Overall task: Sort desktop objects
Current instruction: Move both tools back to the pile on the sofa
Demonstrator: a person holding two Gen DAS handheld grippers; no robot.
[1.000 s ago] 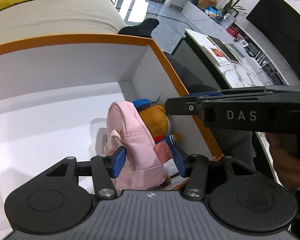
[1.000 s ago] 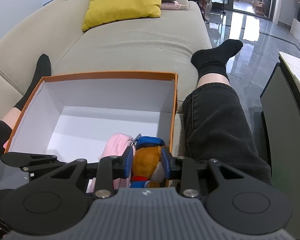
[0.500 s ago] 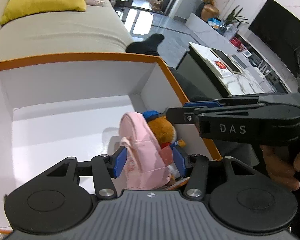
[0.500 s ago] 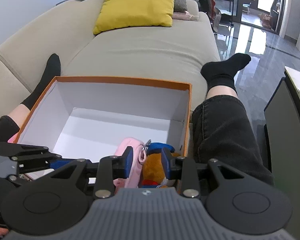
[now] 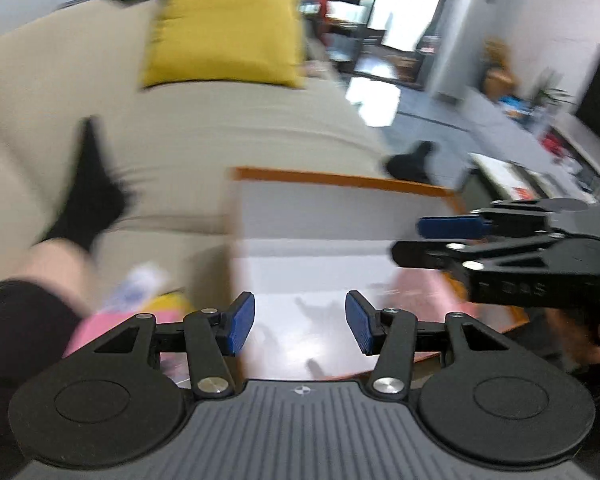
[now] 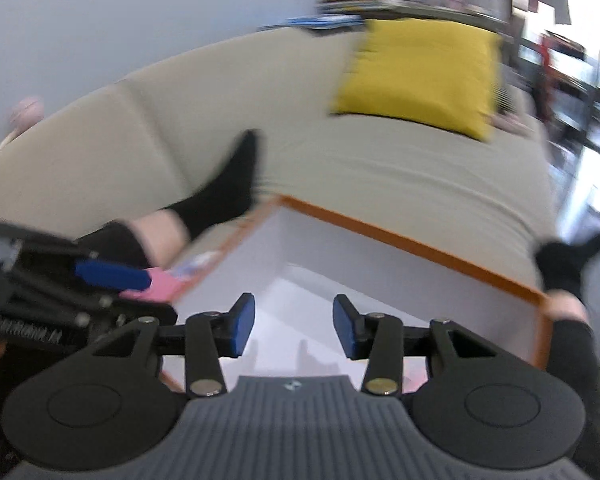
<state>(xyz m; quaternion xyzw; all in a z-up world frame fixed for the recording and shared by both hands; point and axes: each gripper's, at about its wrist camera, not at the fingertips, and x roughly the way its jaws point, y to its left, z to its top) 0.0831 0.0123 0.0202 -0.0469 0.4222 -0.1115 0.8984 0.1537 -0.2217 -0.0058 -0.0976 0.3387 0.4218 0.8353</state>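
Both views blurred. Beige sofa (image 6: 340, 168) all around, yellow cushion (image 5: 224, 36) at its far end, black-socked foot (image 5: 88, 200) to the left of the orange-edged box (image 5: 340, 179), another foot (image 6: 568, 260) past its right corner. Pink flat item (image 6: 158, 286) just outside the box's left wall. Left gripper (image 5: 300, 322) spread wide over the white box floor, nothing between the blue pads. Right gripper (image 6: 294, 328) opening, likewise bare. Pink plush (image 5: 420, 292) only a smear low by the box's right wall. A second ago clamped on the plush and the bear; now both let go and drawn back.
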